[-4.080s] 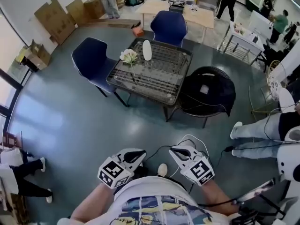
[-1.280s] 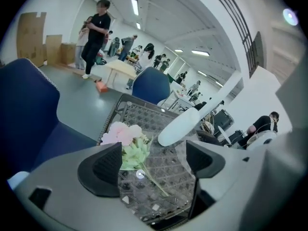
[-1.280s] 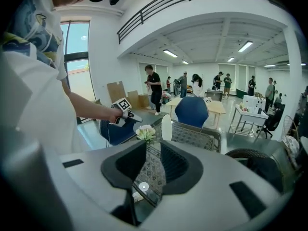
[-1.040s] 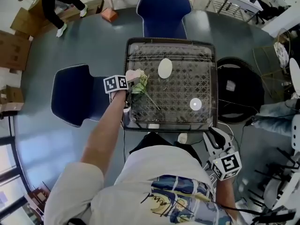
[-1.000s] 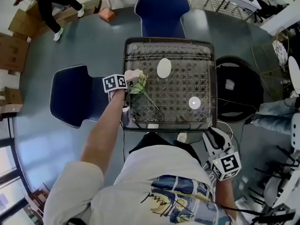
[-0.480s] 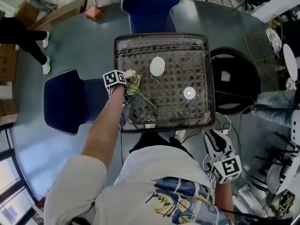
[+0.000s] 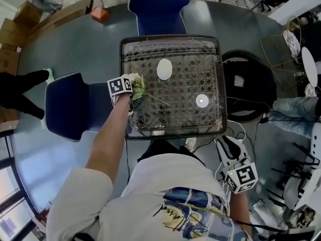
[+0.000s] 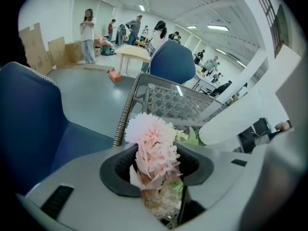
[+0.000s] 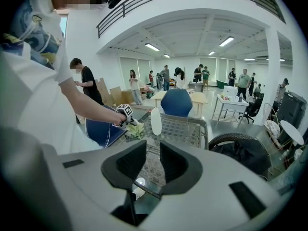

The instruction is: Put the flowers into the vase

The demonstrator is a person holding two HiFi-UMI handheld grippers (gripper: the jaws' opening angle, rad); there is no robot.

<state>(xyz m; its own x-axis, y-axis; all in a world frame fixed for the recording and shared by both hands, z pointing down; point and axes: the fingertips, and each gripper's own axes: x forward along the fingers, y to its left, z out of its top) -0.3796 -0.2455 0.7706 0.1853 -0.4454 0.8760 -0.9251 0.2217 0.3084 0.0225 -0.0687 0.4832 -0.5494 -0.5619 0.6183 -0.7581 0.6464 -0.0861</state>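
Fingers of the left gripper [image 8: 159,157] have just been closing and are now clamped on the pink head of the flowers [image 8: 150,131], seen at the left edge of the desk [image 7: 185,122] in the head view. The right gripper [image 9: 150,165] is held spread and empty, lower right. The white vase [image 7: 164,69] is seen upper centre, apart from the flowers and unfilled. The grasp is judged made; lifting, carrying and inserting are left.
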